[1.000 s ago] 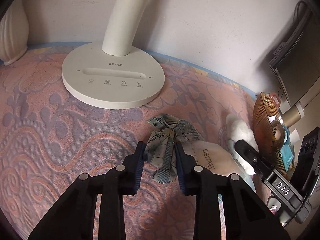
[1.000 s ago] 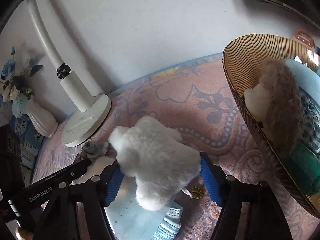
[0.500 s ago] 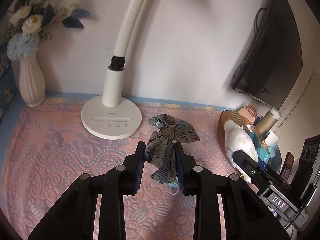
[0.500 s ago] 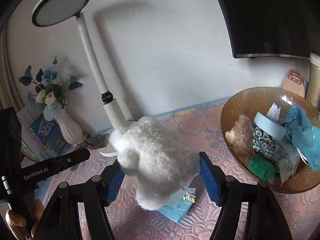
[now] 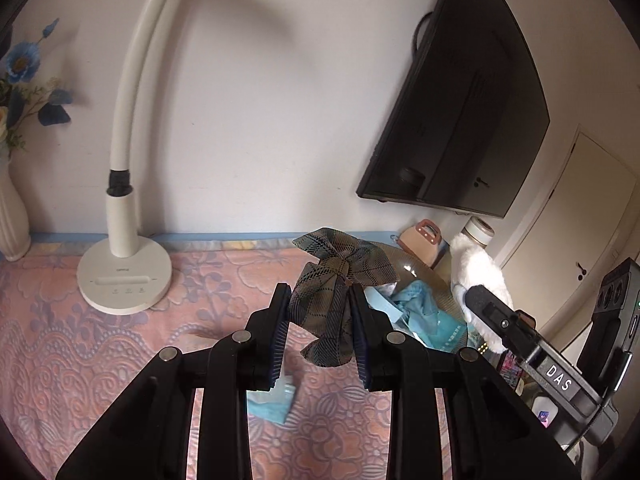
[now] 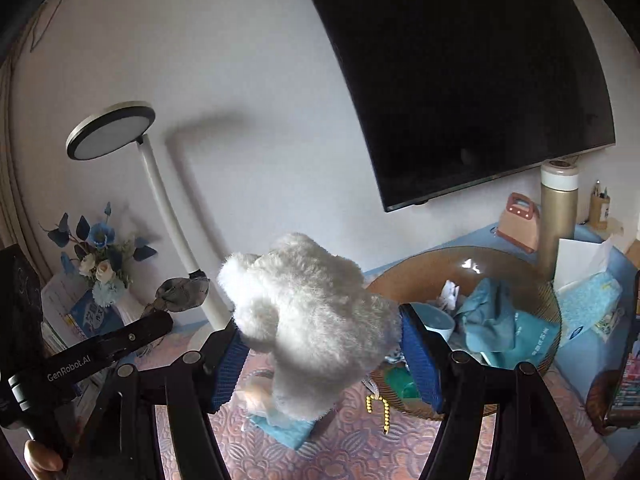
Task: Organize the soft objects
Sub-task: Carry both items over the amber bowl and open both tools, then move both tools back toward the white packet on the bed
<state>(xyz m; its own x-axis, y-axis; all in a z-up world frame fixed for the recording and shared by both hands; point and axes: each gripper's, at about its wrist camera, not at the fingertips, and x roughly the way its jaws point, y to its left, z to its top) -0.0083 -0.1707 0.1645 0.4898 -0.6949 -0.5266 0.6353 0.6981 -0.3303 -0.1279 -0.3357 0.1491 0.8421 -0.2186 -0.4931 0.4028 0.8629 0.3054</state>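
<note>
**Both hands full above the pink cloth**

My left hand-held gripper (image 5: 320,332) pinches a plaid fabric bow (image 5: 340,280) between its blue-padded fingers; the bow's loops fan out above the fingertips and its tail hangs below them, clear of the tabletop (image 5: 80,360). My right hand-held gripper (image 6: 324,356) squeezes a white fluffy plush toy (image 6: 308,320), which bulges up and out past the pads, a small gold bead chain (image 6: 378,408) dangling beneath it. Both items are held in the air. Just to the right of the plush sits a brown ribbed basket (image 6: 548,304) holding a teal cloth (image 6: 492,320) and other soft bits. A light blue folded item (image 5: 276,402) lies on the pink patterned cloth under my grippers. A white desk lamp (image 5: 124,276) stands at the back left by the wall.
</note>
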